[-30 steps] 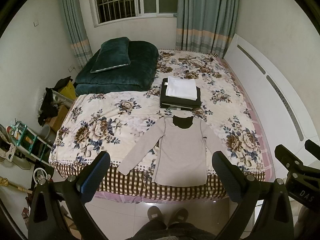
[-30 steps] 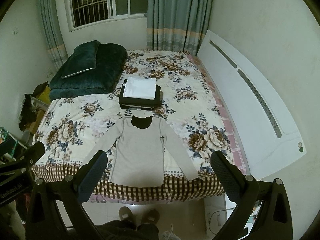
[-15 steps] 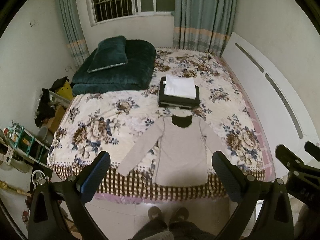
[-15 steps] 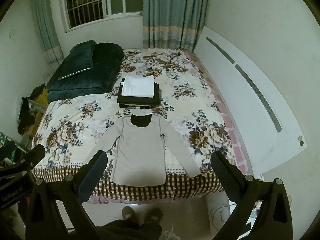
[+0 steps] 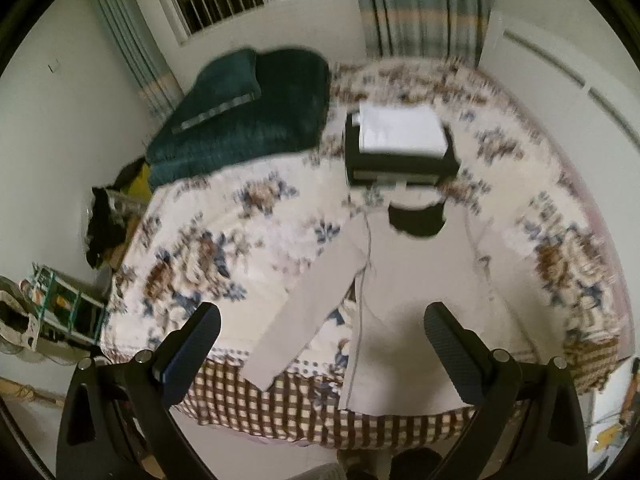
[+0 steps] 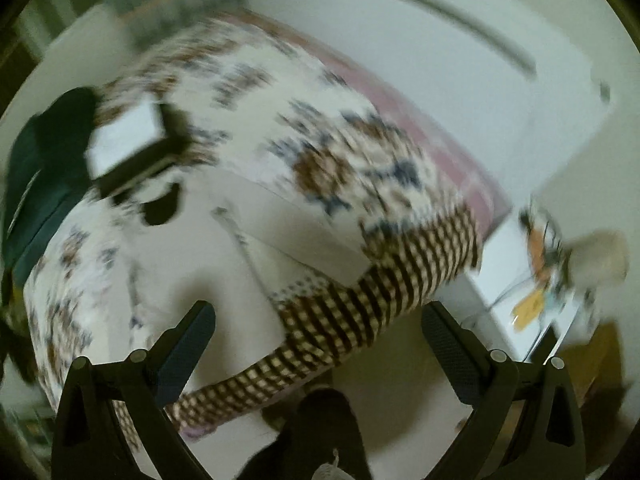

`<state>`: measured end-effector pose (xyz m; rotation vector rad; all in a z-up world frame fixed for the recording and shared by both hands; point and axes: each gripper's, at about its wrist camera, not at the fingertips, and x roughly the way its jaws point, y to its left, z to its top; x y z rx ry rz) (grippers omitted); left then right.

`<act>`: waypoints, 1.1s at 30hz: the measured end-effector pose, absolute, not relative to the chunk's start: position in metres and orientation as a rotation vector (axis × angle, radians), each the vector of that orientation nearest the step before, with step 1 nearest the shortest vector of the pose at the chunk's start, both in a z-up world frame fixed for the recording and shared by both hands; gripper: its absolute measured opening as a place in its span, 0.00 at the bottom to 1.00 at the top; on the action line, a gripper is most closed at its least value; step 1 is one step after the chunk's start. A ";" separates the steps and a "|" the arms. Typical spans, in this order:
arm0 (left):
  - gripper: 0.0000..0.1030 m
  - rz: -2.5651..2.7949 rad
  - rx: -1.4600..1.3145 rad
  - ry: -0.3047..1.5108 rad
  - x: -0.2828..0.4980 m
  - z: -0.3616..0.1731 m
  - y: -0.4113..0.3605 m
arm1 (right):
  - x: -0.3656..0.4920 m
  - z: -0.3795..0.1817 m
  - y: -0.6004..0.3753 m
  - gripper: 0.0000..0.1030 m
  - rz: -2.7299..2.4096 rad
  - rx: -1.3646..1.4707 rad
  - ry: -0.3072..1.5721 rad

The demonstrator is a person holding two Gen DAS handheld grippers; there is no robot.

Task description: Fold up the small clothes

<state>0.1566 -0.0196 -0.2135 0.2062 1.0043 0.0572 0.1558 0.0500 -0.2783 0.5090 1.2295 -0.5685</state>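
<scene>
A grey long-sleeved top (image 5: 416, 300) with a dark collar lies flat on the floral bedspread (image 5: 240, 240), sleeves spread, hem at the front bed edge. My left gripper (image 5: 324, 344) is open and empty, above the hem and left sleeve. My right gripper (image 6: 320, 340) is open and empty, tilted, above the bed's front right corner; the top (image 6: 224, 272) shows blurred in its view. A stack of folded clothes (image 5: 400, 148), white on black, sits behind the top and also shows in the right wrist view (image 6: 132, 148).
A dark green quilt and pillow (image 5: 248, 112) lie at the bed's back left. A white headboard panel (image 6: 460, 100) runs along the right. A white bedside stand with clutter (image 6: 536, 292) is right of the bed. Shelves and bags (image 5: 60, 308) stand on the left floor.
Both grippers have dropped closer to the bed. The right one has swung and tilted toward the bed's front right corner, blurring its view. Both stay open.
</scene>
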 end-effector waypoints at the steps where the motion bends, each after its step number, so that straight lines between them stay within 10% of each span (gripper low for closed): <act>1: 1.00 0.068 0.211 1.024 0.163 -0.234 -0.022 | 0.156 -0.307 0.032 0.99 -0.588 0.546 1.244; 16: 1.00 0.230 0.237 1.358 0.214 -0.508 -0.036 | 0.170 -0.675 -0.078 0.79 -0.802 1.152 1.388; 21: 1.00 0.216 0.255 1.365 0.218 -0.538 -0.031 | 0.180 -0.671 -0.062 0.06 -0.892 1.013 1.307; 33: 1.00 0.301 0.140 1.335 0.189 -0.500 0.048 | 0.315 -0.529 0.141 0.02 -0.408 0.353 1.240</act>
